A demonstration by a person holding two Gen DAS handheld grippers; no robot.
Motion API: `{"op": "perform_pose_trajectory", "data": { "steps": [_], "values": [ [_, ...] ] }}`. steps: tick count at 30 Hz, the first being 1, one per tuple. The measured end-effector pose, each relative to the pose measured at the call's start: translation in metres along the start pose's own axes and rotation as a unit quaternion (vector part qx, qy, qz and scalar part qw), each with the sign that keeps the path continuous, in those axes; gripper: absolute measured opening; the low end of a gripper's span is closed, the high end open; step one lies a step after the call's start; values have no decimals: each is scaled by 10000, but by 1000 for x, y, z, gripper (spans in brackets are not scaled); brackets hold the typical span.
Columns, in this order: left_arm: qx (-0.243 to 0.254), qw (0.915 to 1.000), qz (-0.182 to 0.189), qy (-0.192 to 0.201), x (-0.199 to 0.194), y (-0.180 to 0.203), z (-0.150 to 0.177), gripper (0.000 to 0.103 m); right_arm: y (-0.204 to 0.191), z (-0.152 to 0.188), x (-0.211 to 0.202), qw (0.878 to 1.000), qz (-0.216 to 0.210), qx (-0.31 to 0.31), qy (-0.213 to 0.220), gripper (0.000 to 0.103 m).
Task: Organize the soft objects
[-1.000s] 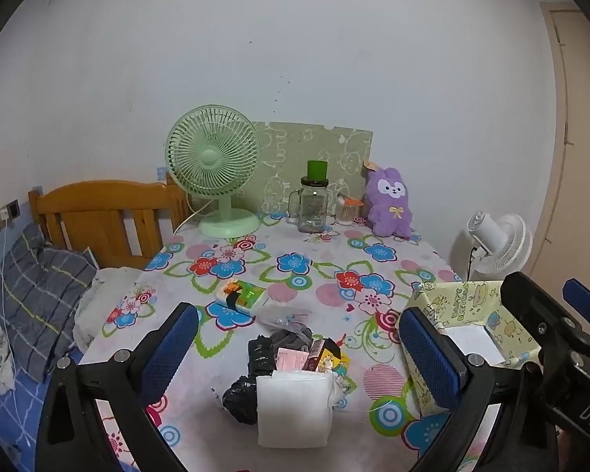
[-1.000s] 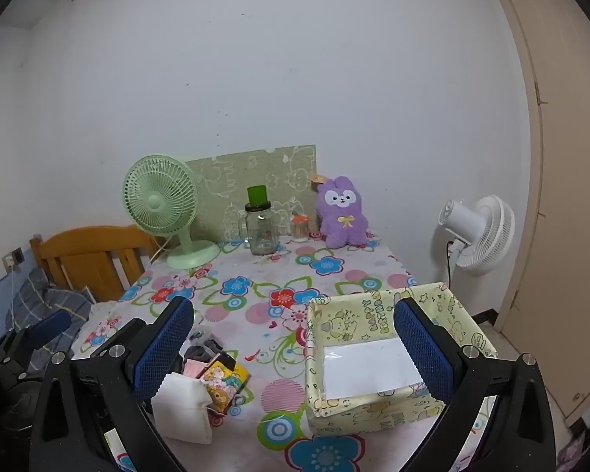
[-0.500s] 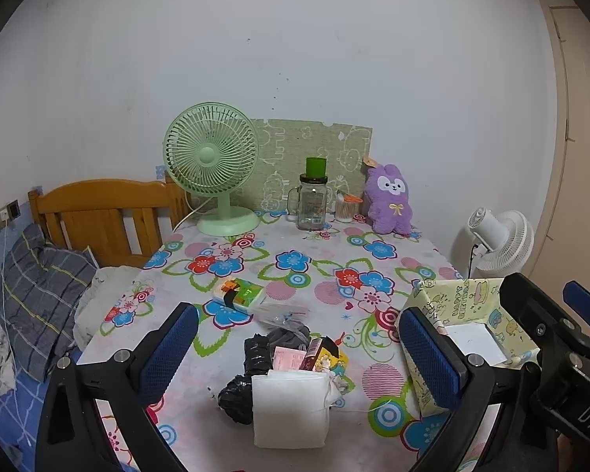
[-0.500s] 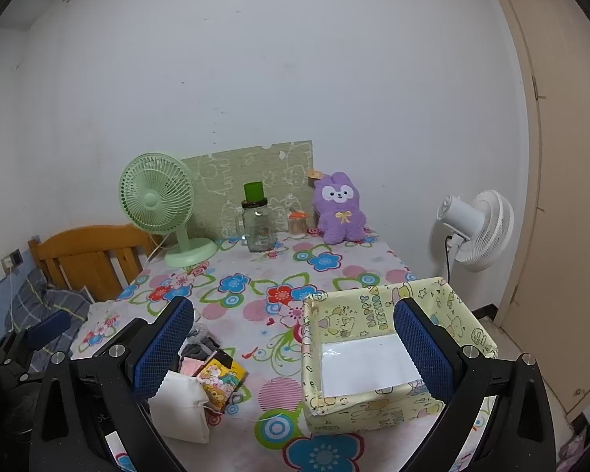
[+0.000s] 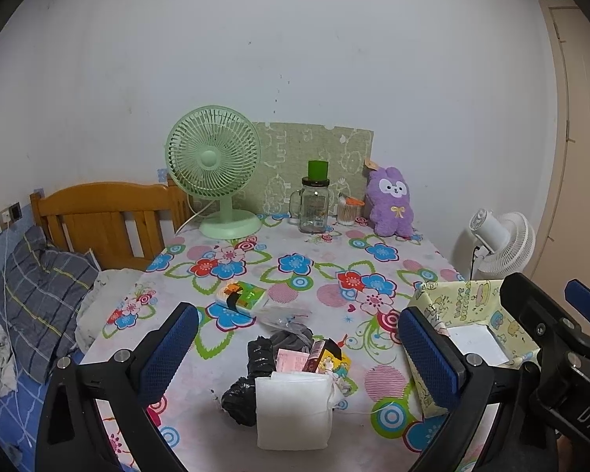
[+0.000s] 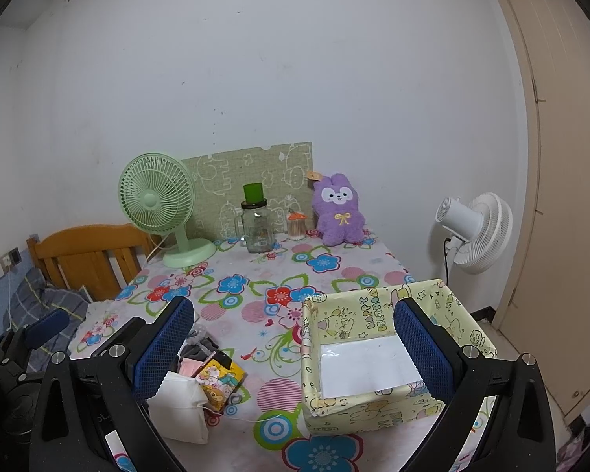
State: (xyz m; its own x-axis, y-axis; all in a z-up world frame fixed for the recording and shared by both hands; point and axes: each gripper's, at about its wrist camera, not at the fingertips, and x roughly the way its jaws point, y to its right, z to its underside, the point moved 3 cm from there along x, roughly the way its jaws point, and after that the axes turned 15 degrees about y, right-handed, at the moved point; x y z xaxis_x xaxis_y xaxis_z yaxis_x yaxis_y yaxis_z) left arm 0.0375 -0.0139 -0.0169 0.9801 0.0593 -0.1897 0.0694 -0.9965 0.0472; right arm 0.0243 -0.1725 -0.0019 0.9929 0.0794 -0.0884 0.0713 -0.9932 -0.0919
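Both claws wide open, holding nothing: left claw, right claw. Soft pile with white face mask lower centre on the surface; yellow box at lower right, empty.

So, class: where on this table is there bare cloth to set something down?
Free: the middle stretch between the green fan, glass jar and purple plush at the back and the near pile. Crowded: around the white pack and black bag, beside the yellow box.
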Motion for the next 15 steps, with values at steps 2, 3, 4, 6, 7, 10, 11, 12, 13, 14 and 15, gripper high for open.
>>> {"op": "perform_pose_trajectory", "data": {
  "steps": [2, 3, 4, 6, 7, 10, 11, 12, 13, 14, 15],
  "values": [
    [49, 10000, 4, 42, -2, 1, -1, 102, 0, -1, 1, 10000, 9, 3, -8, 103],
    [74, 10000, -2, 60, -2, 2, -1, 101, 0, 0, 1, 10000, 10, 6, -8, 103],
    [83, 9999, -3, 67, -3, 2, -1, 101, 0, 0, 1, 10000, 15, -6, -3, 103],
    [71, 10000, 3, 60, -3, 2, -1, 101, -1, 0, 0, 10000, 22, -6, 1, 103],
    [56, 10000, 9, 55, -3, 2, -1, 101, -1, -1, 0, 10000, 27, -4, 3, 103],
    [46, 10000, 10, 53, -4, 1, -2, 101, -1, -1, 0, 10000, 30, -8, 3, 103],
    [49, 10000, 10, 54, -4, 1, -2, 101, -2, -1, 0, 10000, 30, -6, 1, 103],
    [50, 10000, 13, 54, -4, 1, -2, 101, -1, -1, 0, 10000, 27, -3, 8, 103],
    [47, 10000, 20, 59, -4, 1, -2, 101, -1, -1, 0, 10000, 27, 0, 7, 103],
    [54, 9999, 26, 89, -5, 1, -3, 101, -1, -1, 0, 10000, 37, -1, 15, 103],
    [67, 9999, 18, 113, -5, 1, -3, 101, -1, -1, 0, 10000, 54, 12, 25, 103]
  ]
}}
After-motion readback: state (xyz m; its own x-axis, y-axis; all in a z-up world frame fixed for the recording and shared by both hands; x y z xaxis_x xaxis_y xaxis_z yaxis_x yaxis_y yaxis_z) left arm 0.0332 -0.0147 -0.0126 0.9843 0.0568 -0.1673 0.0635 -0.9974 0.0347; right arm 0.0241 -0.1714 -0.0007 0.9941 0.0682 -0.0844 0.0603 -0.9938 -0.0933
